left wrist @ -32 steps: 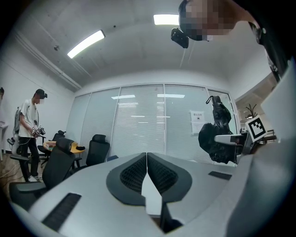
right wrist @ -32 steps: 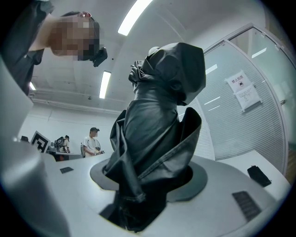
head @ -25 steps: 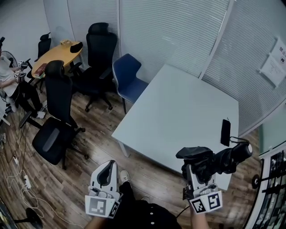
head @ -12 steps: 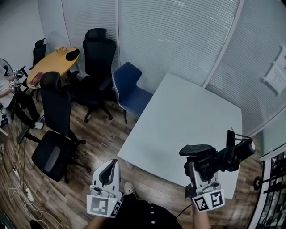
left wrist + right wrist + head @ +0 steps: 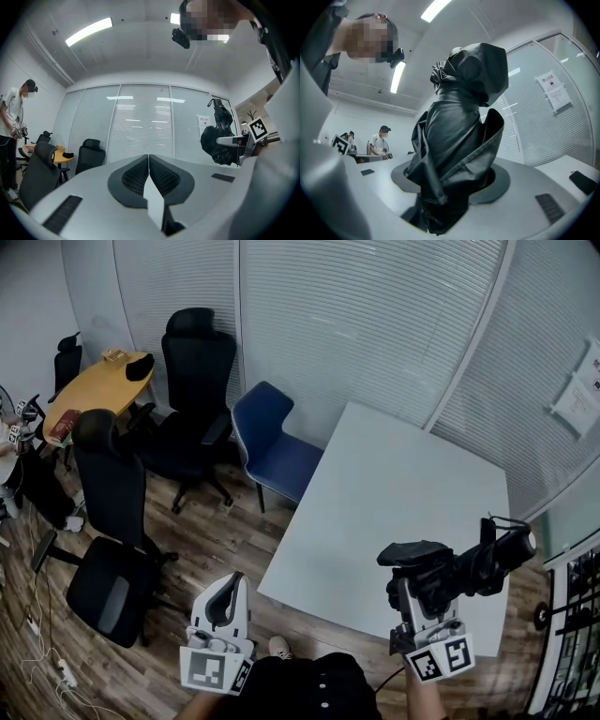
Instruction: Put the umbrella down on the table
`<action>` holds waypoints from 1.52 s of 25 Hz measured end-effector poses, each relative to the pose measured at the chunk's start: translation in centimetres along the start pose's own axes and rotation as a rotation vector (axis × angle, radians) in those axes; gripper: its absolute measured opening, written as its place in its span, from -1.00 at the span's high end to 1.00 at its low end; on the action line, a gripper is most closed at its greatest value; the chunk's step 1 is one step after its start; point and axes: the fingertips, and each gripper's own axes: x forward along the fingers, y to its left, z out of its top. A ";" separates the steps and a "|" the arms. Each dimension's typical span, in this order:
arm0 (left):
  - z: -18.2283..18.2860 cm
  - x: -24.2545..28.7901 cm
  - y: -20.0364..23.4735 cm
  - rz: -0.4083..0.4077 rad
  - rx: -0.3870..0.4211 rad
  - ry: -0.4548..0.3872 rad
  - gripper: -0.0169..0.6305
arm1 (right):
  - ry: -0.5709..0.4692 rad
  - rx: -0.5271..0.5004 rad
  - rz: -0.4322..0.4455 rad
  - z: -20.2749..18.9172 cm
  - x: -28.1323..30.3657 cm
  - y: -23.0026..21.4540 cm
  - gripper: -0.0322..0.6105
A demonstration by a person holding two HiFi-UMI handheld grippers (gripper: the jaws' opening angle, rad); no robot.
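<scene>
Over the last second both tools have travelled toward the worktop. The black folded fabric umbrella (image 5: 473,568) (image 5: 459,136) now hangs in the air over the near right corner of the pale grey square worktop (image 5: 394,474) (image 5: 569,164). It lies crosswise, its far end pointing to 2 o'clock in the head view. The right tool (image 5: 424,585) (image 5: 450,187) is clenched on its bunched cloth, and the fabric fills the space between the jaws. In the right gripper view a dark flat phone (image 5: 583,182) lies on the worktop at 4 o'clock. The left tool (image 5: 228,592) (image 5: 148,173), at 7 o'clock in the head view, has its jaws pressed together on nothing, above the wood-plank floor (image 5: 206,531). A blue padded chair (image 5: 272,442) stands just beside the worktop's left edge, at 10 o'clock.
</scene>
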 end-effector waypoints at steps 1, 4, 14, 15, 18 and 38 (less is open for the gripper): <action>-0.1 0.3 0.1 -0.012 0.000 0.004 0.89 | 0.008 -0.001 -0.010 -0.2 0.0 0.0 0.09; -0.4 1.2 -0.2 -0.047 0.000 0.013 0.89 | 0.030 -0.004 -0.039 -0.8 -0.1 -0.2 0.09; -2.2 4.2 -1.5 -0.123 -0.020 0.057 0.89 | 0.065 0.004 -0.093 -2.6 0.6 -1.8 0.09; -2.3 4.7 -1.6 -0.128 -0.020 0.060 0.89 | 0.067 0.008 -0.093 -2.7 0.9 -2.1 0.09; -2.6 6.9 -1.0 -0.131 -0.015 0.070 0.89 | 0.077 0.019 -0.092 -3.6 3.2 -3.0 0.09; -5.2 14.1 -2.6 -0.185 -0.018 0.162 0.89 | 0.244 0.211 -0.004 -12.4 13.2 -8.3 0.09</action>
